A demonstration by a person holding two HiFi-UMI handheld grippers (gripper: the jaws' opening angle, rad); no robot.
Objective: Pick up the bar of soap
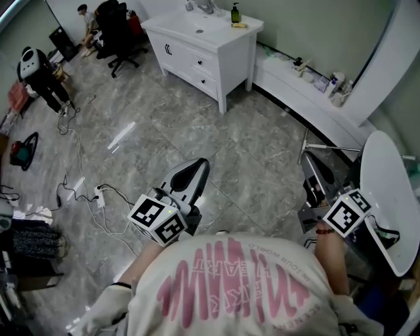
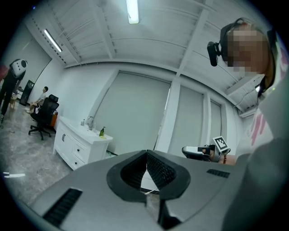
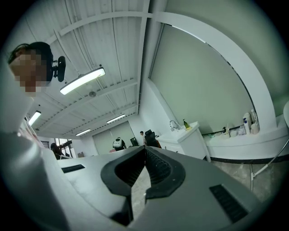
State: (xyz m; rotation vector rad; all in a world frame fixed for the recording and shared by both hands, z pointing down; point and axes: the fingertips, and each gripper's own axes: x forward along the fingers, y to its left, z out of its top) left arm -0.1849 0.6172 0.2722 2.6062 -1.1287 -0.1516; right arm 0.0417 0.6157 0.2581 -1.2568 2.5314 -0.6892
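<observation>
A white sink cabinet (image 1: 203, 49) stands at the far side of the grey marble floor (image 1: 164, 125). On its tabletop a yellow bar of soap (image 1: 239, 25) lies just beside a green pump bottle (image 1: 235, 13). Near the bottom edge, the left tool (image 1: 201, 165) and the right tool (image 1: 308, 164) are held out over the floor, well apart from the cabinet. Cables (image 1: 79, 164) trail across the floor at the left, and a black office chair (image 1: 118, 33) stands beyond them.

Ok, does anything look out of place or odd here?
Nothing looks spilled or damaged. The one untidy thing is a cable and power strip trailing loose across the floor at left. The soap lies flat on the vanity.
</observation>
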